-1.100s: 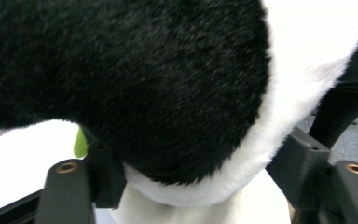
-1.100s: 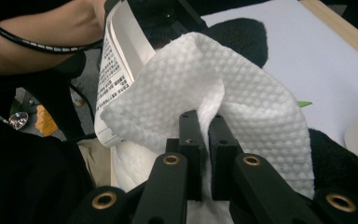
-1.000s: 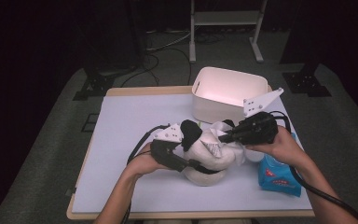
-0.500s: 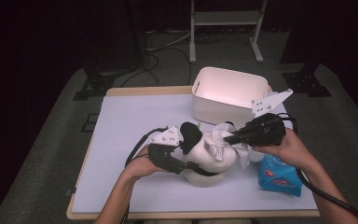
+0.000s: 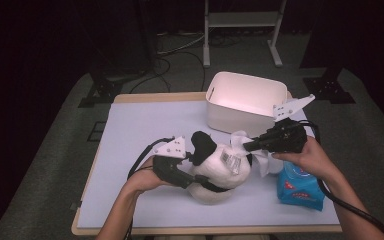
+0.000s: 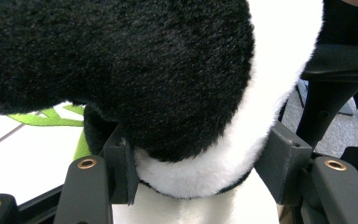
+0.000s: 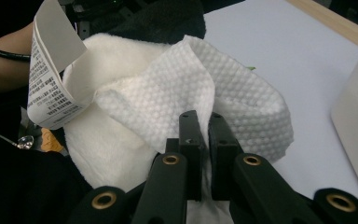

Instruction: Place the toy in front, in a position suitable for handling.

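1. A black-and-white plush toy animal (image 5: 220, 167) lies on the pale lavender table top (image 5: 140, 130), near the front edge and just in front of a white rectangular plastic bin (image 5: 245, 100).
2. The left gripper (image 5: 187, 175), held in the person's left hand (image 5: 142, 177), clasps the plush toy from the left side. In the left gripper view its jaws have just been closing, and the grey pads (image 6: 121, 163) press into the black and white fur on either side.
3. The right gripper (image 5: 250, 146), held in the person's right hand (image 5: 307, 155), has its jaws pinched tight on a white embossed wipe cloth (image 7: 205, 102).
4. The wipe cloth drapes against the toy's white fur at its right end, beside the toy's printed white care label (image 7: 51, 79).
5. A blue soft pack of wipes (image 5: 300, 187) lies on the table just under the right hand, close to the toy's right side.
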